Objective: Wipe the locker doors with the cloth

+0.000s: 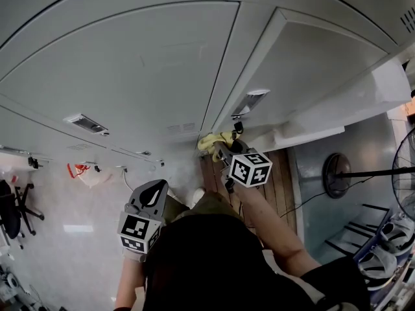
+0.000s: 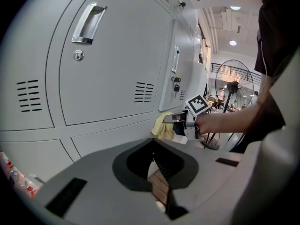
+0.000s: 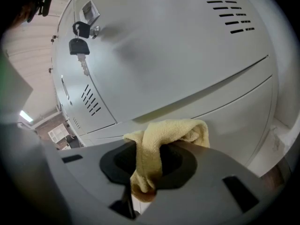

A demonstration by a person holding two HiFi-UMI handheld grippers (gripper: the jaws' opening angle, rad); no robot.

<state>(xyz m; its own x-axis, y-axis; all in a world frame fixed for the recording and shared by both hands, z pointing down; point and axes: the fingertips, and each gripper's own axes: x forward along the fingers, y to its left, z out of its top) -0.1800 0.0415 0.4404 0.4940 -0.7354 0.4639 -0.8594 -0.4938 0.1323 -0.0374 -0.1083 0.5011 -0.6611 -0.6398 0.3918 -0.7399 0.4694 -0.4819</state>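
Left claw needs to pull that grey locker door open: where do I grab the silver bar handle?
Grip the silver bar handle mid-bar, coming straight at the grey locker door; it stands upright off the door, so the left claw should open and straddle it sideways.

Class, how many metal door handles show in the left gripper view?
2. One handle is high on the nearest locker door, above its round lock; the other handle is on the next door, above a hanging key. Farther doors may hide more.
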